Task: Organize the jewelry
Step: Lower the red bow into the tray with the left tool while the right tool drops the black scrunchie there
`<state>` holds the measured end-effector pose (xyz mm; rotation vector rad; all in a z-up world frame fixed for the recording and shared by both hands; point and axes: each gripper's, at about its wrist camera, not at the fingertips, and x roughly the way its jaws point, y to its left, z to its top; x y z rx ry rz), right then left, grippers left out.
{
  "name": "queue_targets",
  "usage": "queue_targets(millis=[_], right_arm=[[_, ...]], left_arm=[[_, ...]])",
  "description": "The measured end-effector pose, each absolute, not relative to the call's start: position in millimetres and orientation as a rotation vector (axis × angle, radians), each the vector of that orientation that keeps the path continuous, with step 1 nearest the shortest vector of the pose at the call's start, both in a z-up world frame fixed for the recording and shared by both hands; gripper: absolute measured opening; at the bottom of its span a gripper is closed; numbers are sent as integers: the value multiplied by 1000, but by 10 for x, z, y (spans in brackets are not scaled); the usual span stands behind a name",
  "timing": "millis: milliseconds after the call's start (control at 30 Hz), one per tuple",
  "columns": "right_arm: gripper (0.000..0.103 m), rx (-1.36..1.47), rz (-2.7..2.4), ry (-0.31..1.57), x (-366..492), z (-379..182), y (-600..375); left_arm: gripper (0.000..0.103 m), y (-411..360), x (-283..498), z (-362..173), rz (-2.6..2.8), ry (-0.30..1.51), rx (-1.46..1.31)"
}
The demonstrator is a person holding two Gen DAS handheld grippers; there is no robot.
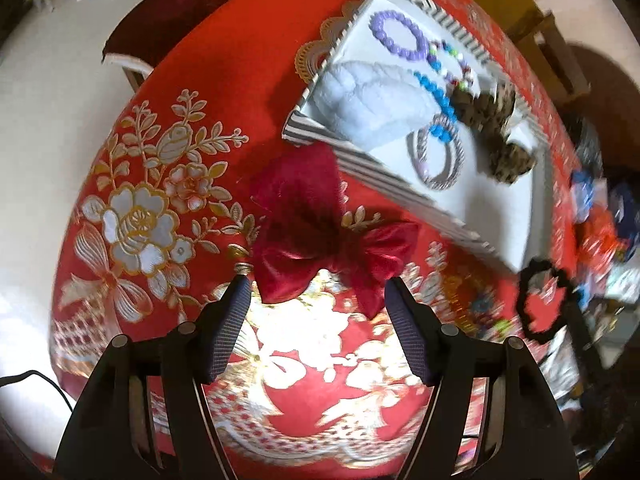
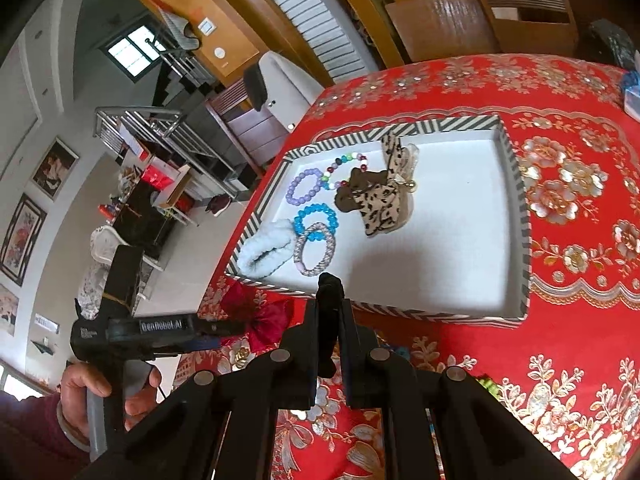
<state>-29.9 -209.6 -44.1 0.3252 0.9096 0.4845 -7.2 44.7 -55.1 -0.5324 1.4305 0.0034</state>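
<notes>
One striped tray [image 2: 516, 184] on the red tablecloth [image 2: 568, 360] holds four bead bracelets, one white scrunchie [image 2: 264, 250] and one leopard bow [image 2: 382, 200]. The left gripper [image 1: 318, 280] gapes wide over one red velvet bow [image 1: 320, 236] just beside the tray, gripping nothing. The right gripper [image 2: 330, 312] is clamped on one black scrunchie [image 2: 329, 292].

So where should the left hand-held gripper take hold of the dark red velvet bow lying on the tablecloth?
At the pinched centre knot of the red velvet bow, coming from straight above. The bow lies flat on the red tablecloth with its loops flaring to both sides, so the narrow middle probably fits best between the open left hand-held gripper, which hangs just short of it.
</notes>
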Motion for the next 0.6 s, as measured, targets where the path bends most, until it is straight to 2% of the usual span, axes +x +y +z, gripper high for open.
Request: queue_targets(millis=[133, 200, 500, 533, 567, 600], right_arm=[[8, 319, 502, 913, -259, -434, -2050], [8, 316, 511, 913, -250, -427, -2036], [8, 323, 511, 919, -179, -422, -2097], [8, 324, 510, 918, -179, -417, -2106], [8, 326, 509, 916, -175, -411, -2116], [8, 329, 508, 914, -170, -406, -2123]], left_arm=[[77, 516, -30, -526, 67, 1406, -663], [77, 540, 13, -520, 105, 1396, -679], [81, 377, 102, -670, 147, 1422, -592], [71, 371, 94, -678, 133, 1418, -578], [46, 376, 81, -678, 121, 1411, -556], [39, 379, 81, -695, 98, 1422, -524]])
